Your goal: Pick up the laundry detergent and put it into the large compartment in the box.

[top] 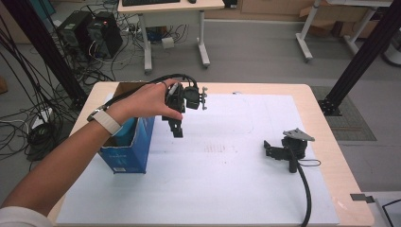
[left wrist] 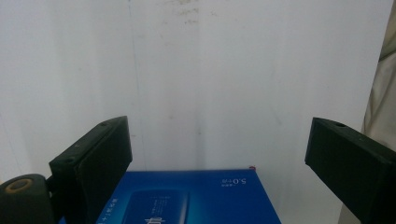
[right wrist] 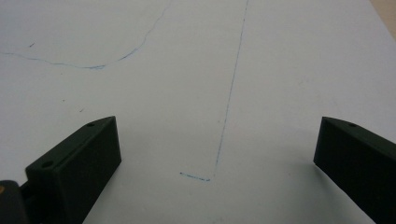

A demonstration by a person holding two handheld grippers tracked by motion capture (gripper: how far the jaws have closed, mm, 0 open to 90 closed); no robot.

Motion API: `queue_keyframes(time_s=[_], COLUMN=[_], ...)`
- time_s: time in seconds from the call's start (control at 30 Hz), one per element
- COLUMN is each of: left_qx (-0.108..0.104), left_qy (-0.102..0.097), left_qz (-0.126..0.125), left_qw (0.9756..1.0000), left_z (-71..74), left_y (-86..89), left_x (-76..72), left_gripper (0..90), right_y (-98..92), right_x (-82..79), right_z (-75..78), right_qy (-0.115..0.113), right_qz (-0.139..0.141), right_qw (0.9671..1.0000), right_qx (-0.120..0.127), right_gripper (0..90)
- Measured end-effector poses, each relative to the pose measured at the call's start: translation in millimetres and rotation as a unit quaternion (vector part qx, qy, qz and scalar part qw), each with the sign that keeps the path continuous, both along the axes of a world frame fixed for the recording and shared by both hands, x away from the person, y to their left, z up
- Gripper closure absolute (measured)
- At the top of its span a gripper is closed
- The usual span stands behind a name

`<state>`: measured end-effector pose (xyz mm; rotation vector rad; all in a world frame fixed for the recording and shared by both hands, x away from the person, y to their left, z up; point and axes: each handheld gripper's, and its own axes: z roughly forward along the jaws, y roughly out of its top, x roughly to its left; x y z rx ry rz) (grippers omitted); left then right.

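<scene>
**Left gripper poised above the blue box**

The person's left hand (top: 149, 99) holds the left gripper (top: 176, 126) in the air beside the open blue box (top: 130, 146), jaws spread wide and empty, pointing down (probably lining up on the carton, whose printed face sits just below them). The box stands at the left edge of the white sheet (top: 217, 179) covering the table (top: 326, 127). The right gripper (top: 270, 147) lies unheld on the sheet, well apart, jaws likewise released.

We see a blue box (top: 130, 146) made of smooth, slightly shiny card. White matt paper (top: 213, 189) covers the pale wood worktop (top: 331, 142). Both black claws look like dull, matt plastic.
</scene>
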<state>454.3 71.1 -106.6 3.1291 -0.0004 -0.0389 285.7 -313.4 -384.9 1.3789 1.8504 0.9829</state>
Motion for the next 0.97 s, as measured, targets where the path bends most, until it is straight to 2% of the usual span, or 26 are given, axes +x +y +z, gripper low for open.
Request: queue_keyframes(time_s=[0.6, 0.97], left_qx=[0.003, -0.005], left_qy=[-0.002, -0.005], left_qz=[-0.001, 0.002], left_qw=[1.0, 1.0], left_z=[-5.9, -6.2], left_y=[-3.2, -0.8], left_x=[3.9, 2.6], left_gripper=[7.4, 7.4], right_y=[0.1, -0.1], right_x=[0.0, 0.0], right_z=[-0.1, 0.0], right_qy=[0.0, 0.0], right_qz=[0.0, 0.0], right_qw=[1.0, 1.0], right_qx=[0.0, 0.0], right_gripper=[0.0, 0.0])
